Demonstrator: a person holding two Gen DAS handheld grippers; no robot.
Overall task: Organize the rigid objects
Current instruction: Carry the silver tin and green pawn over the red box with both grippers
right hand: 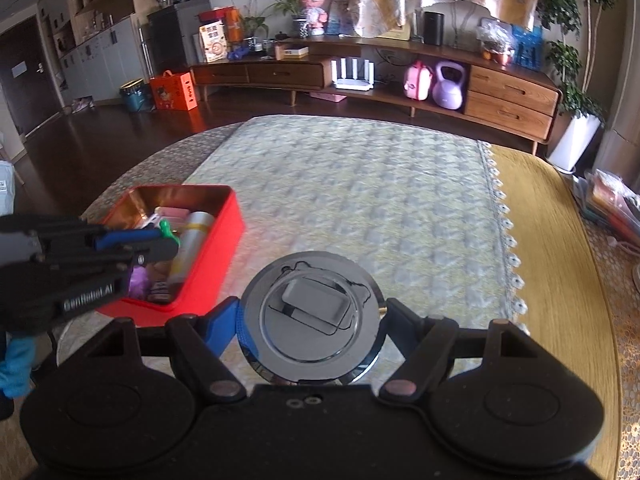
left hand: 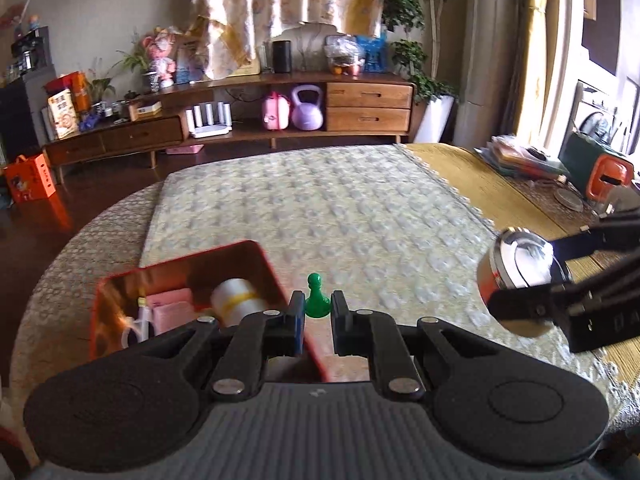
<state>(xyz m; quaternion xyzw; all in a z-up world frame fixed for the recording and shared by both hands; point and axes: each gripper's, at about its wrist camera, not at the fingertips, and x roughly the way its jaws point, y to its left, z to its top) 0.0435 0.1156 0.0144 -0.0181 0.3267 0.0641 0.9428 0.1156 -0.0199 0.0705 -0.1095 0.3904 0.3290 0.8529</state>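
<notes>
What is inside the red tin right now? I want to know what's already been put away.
Inside the red tin: a white-and-yellow cylinder, pink boxes, something purple. The left gripper, holding a green pawn, covers the rest.

The red tin [left hand: 192, 272] has its near corner hidden behind the left fingers [left hand: 297, 312]; the round metal container's [right hand: 312, 312] underside stays unseen.

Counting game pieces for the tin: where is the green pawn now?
The small green plastic pawn is pinched in the left claw, and the right wrist view shows it held over the open red metal tin, beside a pale cylinder.
</notes>
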